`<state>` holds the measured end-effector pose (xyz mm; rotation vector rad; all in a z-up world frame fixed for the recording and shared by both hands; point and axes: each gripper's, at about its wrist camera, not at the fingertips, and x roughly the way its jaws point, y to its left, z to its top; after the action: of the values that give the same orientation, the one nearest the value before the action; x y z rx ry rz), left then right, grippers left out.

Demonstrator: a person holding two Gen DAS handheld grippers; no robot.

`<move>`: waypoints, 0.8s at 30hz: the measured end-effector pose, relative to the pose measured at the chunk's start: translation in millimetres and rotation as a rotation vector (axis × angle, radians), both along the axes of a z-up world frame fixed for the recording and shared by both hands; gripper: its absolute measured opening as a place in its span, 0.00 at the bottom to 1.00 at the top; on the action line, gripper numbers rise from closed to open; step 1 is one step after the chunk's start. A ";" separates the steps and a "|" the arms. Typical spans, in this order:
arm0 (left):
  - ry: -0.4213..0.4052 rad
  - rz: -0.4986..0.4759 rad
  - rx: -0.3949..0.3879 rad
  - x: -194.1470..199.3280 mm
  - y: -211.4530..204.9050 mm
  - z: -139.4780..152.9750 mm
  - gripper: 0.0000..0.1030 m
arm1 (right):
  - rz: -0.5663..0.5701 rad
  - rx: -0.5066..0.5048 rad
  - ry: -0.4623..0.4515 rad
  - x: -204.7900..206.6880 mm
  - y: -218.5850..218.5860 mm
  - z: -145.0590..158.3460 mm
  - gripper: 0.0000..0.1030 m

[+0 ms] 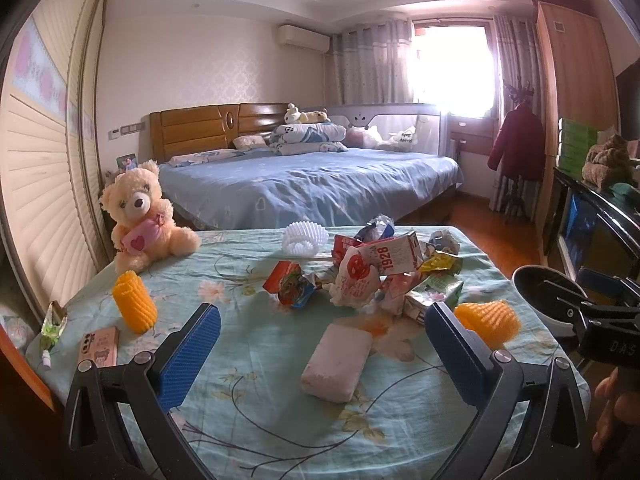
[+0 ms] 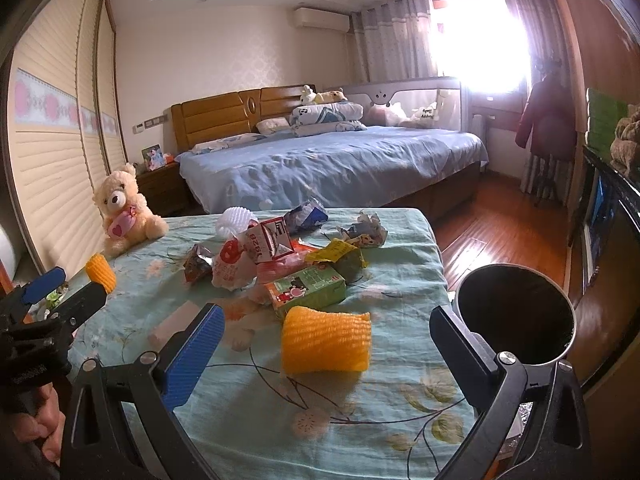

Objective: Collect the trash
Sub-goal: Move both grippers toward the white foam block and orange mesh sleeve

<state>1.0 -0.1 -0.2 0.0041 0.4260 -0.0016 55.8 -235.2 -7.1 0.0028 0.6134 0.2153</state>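
A pile of trash lies mid-table: a white 1928 carton [image 1: 390, 254] [image 2: 267, 240], a crumpled white wrapper [image 1: 354, 280], a red snack bag [image 1: 290, 284], a green juice box [image 2: 310, 292] and yellow wrappers [image 2: 340, 254]. A pale foam block [image 1: 338, 362] lies between my left gripper's [image 1: 320, 344] open, empty fingers. An orange foam net [image 2: 326, 344] [image 1: 488, 318] lies between my right gripper's [image 2: 326, 350] open, empty fingers. A round dark trash bin [image 2: 516, 320] [image 1: 548, 296] stands off the table's right edge.
A teddy bear [image 1: 140, 216] sits at the table's far left. Another orange foam net [image 1: 134, 306], a white foam net [image 1: 304, 238], a pink box [image 1: 100, 348] and a small green packet [image 1: 52, 326] lie on the flowered tablecloth [image 1: 260, 392]. A bed [image 1: 312, 184] stands behind.
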 end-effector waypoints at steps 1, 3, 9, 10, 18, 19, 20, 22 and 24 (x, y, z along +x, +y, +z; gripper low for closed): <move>0.000 -0.001 0.000 0.0 -0.4 0.0 0.99 | 0.000 0.001 0.001 -0.1 -0.2 0.1 1.00; 0.000 0.001 0.001 0.1 -0.5 -0.2 0.99 | 0.001 0.003 0.002 -0.2 -0.2 0.0 1.00; 0.000 0.001 0.002 0.1 -0.6 -0.2 0.99 | 0.006 0.000 0.002 -2.0 2.0 2.1 1.00; -0.001 0.001 0.001 -0.3 -0.6 -0.1 0.99 | 0.006 -0.001 0.003 -2.4 2.2 1.8 1.00; -0.001 0.001 0.003 -0.4 0.1 -0.2 0.99 | 0.006 0.010 0.015 -1.9 1.3 0.7 1.00; -0.001 0.002 0.002 -0.4 0.0 -0.2 0.99 | 0.006 0.010 0.015 -2.0 1.5 0.8 1.00; 0.001 0.002 0.002 -0.2 0.0 -0.3 0.99 | 0.007 0.009 0.016 -1.2 1.4 0.1 1.00; -0.002 0.001 0.000 -0.6 -0.7 -0.4 0.99 | 0.007 0.010 0.015 -1.2 1.3 0.0 1.00; -0.001 0.001 0.003 -0.5 -1.4 -0.9 0.99 | 0.007 0.011 0.016 -1.2 1.7 0.1 1.00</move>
<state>0.6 -1.6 -1.0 0.0066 0.4248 0.0003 54.6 -233.5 -7.0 0.0125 0.6281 0.2258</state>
